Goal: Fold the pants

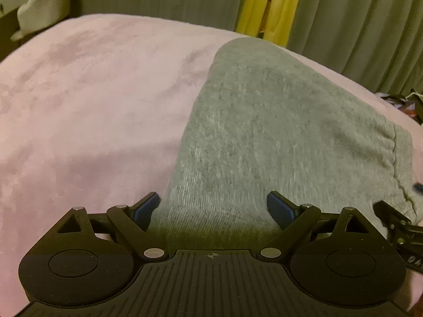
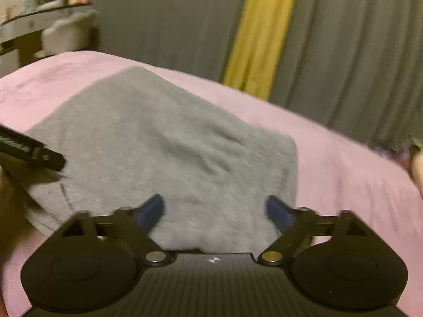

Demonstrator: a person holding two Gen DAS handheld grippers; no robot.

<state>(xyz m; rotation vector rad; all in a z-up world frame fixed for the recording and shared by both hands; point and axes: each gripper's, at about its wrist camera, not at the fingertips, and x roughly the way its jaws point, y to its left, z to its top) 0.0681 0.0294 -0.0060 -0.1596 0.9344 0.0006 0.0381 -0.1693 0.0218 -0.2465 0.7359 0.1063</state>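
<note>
Grey sweatpants [image 1: 264,121] lie folded into a compact shape on a pink blanket [image 1: 92,105]; they also show in the right wrist view [image 2: 171,145]. My left gripper [image 1: 212,206] is open over the near left edge of the pants, nothing between its blue pads. My right gripper [image 2: 215,211] is open over the near right edge of the pants, also empty. Each gripper shows at the edge of the other's view: the right one [image 1: 396,227] and the left one [image 2: 31,150]. The right wrist view is blurred.
The pink blanket [image 2: 343,179] covers the bed on all sides of the pants. Grey curtains [image 1: 357,26] with a yellow strip [image 1: 267,5] hang behind. A pale chair [image 1: 45,8] and a shelf stand at the far left. Clutter [image 1: 401,103] lies at the bed's right edge.
</note>
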